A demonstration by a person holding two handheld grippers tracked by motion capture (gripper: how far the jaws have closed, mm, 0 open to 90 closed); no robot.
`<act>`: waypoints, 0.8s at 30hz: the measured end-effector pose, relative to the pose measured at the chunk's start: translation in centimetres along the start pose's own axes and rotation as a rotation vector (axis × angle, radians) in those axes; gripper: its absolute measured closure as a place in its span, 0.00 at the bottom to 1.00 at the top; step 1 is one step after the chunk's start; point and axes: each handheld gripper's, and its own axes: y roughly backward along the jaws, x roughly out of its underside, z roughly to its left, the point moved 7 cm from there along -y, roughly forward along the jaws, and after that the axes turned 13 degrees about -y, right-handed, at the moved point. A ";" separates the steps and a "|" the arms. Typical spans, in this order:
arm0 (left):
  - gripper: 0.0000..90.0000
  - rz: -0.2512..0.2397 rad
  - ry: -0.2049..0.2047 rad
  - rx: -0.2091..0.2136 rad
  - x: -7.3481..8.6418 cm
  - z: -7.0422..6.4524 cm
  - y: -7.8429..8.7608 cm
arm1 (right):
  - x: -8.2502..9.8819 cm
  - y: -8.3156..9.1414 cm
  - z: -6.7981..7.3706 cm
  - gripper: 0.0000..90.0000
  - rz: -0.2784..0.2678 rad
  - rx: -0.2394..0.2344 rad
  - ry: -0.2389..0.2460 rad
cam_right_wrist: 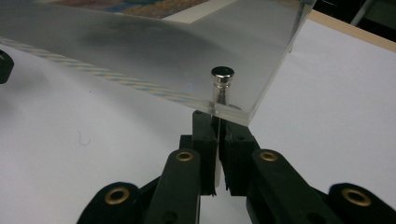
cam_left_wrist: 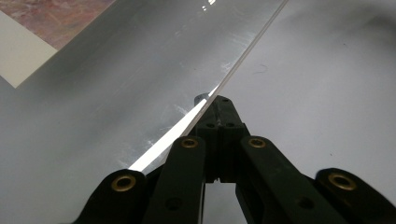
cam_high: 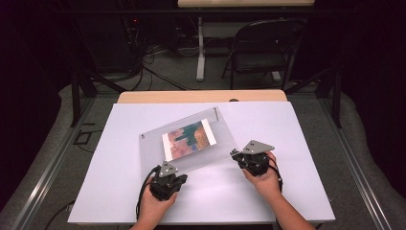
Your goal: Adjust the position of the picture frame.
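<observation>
You have one clear acrylic panel holding one print, two tongs, one table, one folding chair.

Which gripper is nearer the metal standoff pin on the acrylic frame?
Right. The right gripper sits at the frame corner directly below the metal standoff pin, jaws shut at its stem. The left gripper clamps the acrylic frame along its near edge, away from that pin.
</observation>
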 end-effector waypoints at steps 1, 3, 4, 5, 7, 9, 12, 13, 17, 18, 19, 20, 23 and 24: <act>1.00 0.001 0.003 0.003 0.0 0.1 0.1 | 0.0 0.0 0.0 0.95 0.001 -0.001 0.004; 1.00 -0.004 0.008 -0.002 -0.1 0.3 0.1 | 0.0 0.1 0.2 0.95 -0.002 -0.007 0.003; 1.00 -0.009 0.016 -0.002 -0.1 0.5 0.1 | -0.1 0.2 0.4 0.95 -0.005 -0.013 0.002; 1.00 -0.010 0.020 -0.005 -0.1 0.7 0.2 | -0.1 0.2 0.4 0.95 -0.005 -0.013 0.002; 1.00 -0.017 0.033 -0.007 -0.2 1.1 0.2 | -0.1 0.3 0.6 0.95 -0.008 -0.023 0.000; 1.00 -0.024 0.055 -0.008 -0.2 1.4 0.2 | -0.1 0.4 0.9 0.95 -0.008 -0.030 -0.002; 1.00 -0.035 0.075 -0.004 -0.3 2.0 0.3 | -0.2 0.6 1.3 0.95 -0.011 -0.040 -0.005; 1.00 -0.037 0.081 -0.005 -0.3 2.2 0.3 | -0.2 0.6 1.4 0.95 -0.010 -0.044 -0.003; 1.00 -0.046 0.098 -0.013 -0.5 2.8 0.4 | -0.2 0.9 1.9 0.95 -0.015 -0.062 -0.013; 1.00 -0.047 0.102 -0.013 -0.6 3.0 0.4 | -0.2 0.9 1.9 0.95 -0.015 -0.062 -0.013; 1.00 -0.053 0.110 -0.017 -0.7 3.2 0.5 | -0.3 1.0 2.0 0.95 -0.017 -0.062 -0.014; 1.00 -0.056 0.115 -0.016 -0.7 3.5 0.5 | -0.3 1.0 2.2 0.95 -0.020 -0.069 -0.018; 1.00 -0.064 0.125 -0.021 -0.9 4.0 0.6 | -0.5 1.2 2.5 0.95 -0.024 -0.084 -0.027; 1.00 -0.064 0.127 -0.025 -1.0 4.2 0.6 | -0.5 1.2 2.6 0.95 -0.025 -0.086 -0.029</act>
